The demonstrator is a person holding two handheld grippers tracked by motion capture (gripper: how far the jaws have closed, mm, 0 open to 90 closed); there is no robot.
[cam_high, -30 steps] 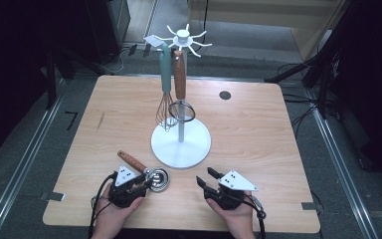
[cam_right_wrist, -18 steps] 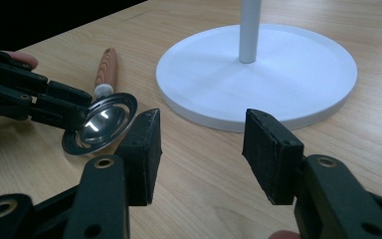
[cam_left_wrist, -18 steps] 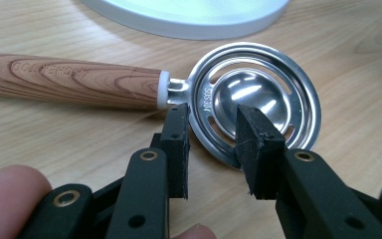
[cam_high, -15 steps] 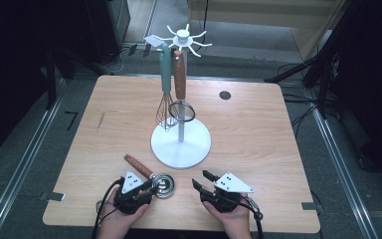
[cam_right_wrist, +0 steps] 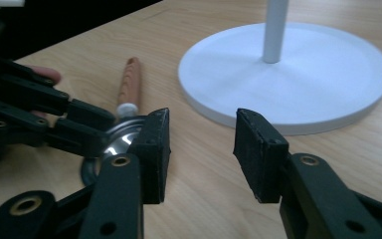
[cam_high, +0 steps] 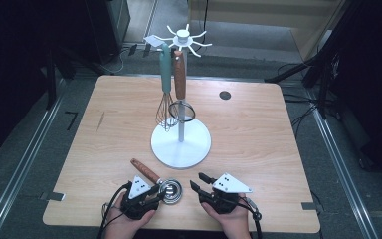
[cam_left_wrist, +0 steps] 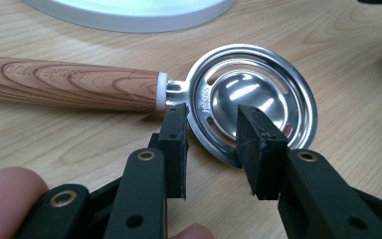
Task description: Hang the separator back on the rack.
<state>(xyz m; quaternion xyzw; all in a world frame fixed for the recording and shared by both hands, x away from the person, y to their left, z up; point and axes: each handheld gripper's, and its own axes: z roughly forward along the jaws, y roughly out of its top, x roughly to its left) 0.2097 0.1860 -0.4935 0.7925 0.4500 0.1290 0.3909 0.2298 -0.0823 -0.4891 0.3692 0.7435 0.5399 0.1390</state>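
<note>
Left hand-held gripper (cam_high: 155,193) near the bench's (cam_high: 258,134) front edge, left of centre, black jaws spread partway, straddling the near rim of a strainer spoon (cam_left_wrist: 251,97). In the left gripper view, left pad at the neck where the white collar meets the metal bowl, right pad over the bowl's slotted rim; whether the pads press on the metal, hard to tell. Spoon (cam_high: 171,190) lying flat on the bench, wooden handle (cam_high: 145,170) angled away toward the left and back, shiny bowl beside the jaw tips. A fingertip at the lower left of that view.

Right hand-held gripper (cam_high: 195,182) just right of the spoon, near the front edge, a little right of centre, held from below by a hand (cam_high: 231,219). Jaws spread, lately closing somewhat, bare wood between the pads (cam_right_wrist: 151,144), gripping nothing. In the right gripper view, left gripper (cam_right_wrist: 87,127) on the spoon at left, white round base (cam_right_wrist: 298,74) ahead.

Stand (cam_high: 181,144) at mid-bench, white disc base, thin pole, spoked hook crown on top. Hanging from the hooks: whisk (cam_high: 165,94) with teal handle and, touching it, a wood-handled tool (cam_high: 180,79) with a dark ring end. Small dark round hole (cam_high: 224,95) toward the bench's back right.
</note>
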